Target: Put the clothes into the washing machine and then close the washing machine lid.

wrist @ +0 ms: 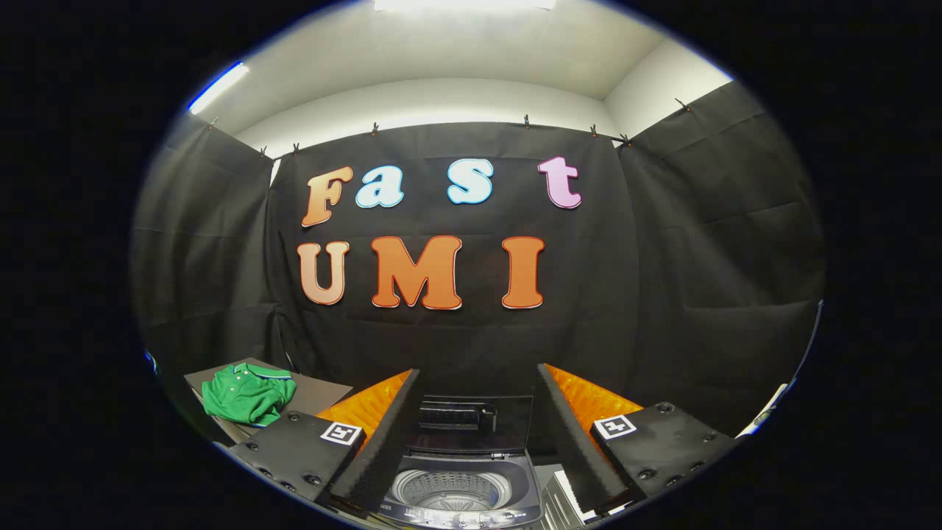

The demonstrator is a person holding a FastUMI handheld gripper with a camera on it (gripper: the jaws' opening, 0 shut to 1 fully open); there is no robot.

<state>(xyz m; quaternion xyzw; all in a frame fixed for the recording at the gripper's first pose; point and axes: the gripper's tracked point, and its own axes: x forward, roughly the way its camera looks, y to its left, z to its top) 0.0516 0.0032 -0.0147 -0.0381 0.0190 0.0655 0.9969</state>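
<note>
We're looking out over a booth hung with black cloth, a pale ceiling and light strips above it. Biggest thing in play is the washing machine, a top-loader sitting low between and just beyond our fingers. Its lid stands upright at the back, dark and glossy, so the mouth is open. We can see straight into the drum: a pale ribbed metal tub, round, with nothing of the clothing in it. A strip of controls runs along the machine's near edge, too small for us to make out.

Off beyond our left finger sits a table with a grey-brown top. On it lies the green polo shirt, bunched in a loose heap, bright green with a collar trimmed in white and blue and a short button placket showing. It's well apart from the machine and untouched by us.

Now the hand-held gripper: we've got the fingers spread wide, one each side of the machine's opening, with nothing between them but the raised lid and the drum further off. Each finger carries a ridged pad on its inner face and a small square marker on its block. Past the right finger, beside the machine, something pale and boxy shows, too cropped for us to say what it is.
</note>
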